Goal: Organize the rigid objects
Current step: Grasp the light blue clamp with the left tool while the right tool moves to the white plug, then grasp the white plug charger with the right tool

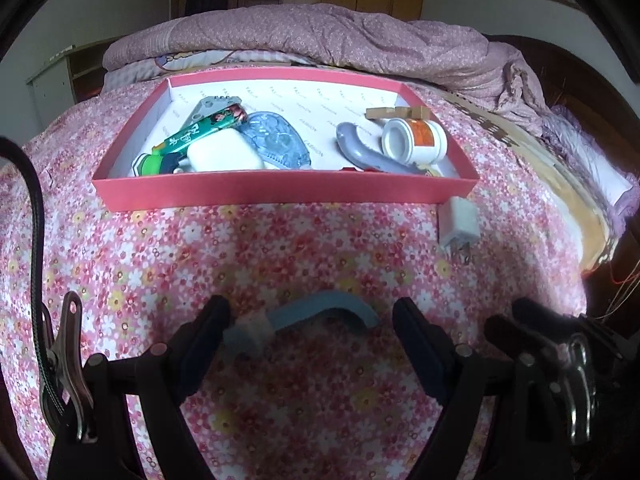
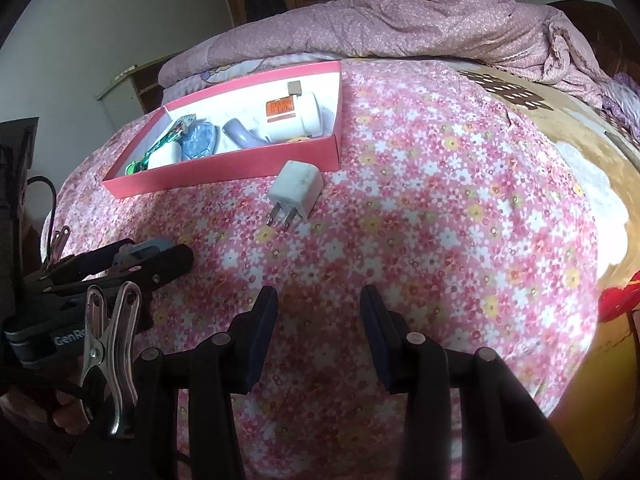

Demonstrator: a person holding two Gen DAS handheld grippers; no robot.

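I am holding the left gripper wide open around the blue hook on the bed, pads apart from it. I am keeping the right gripper partly open and empty.

Both grippers are black, with flat dark-blue pads on the inner faces of their fingers and round silver rivets at the pivots behind. Left of each claw hangs a shiny metal spring clip; a black cable loops beside it.
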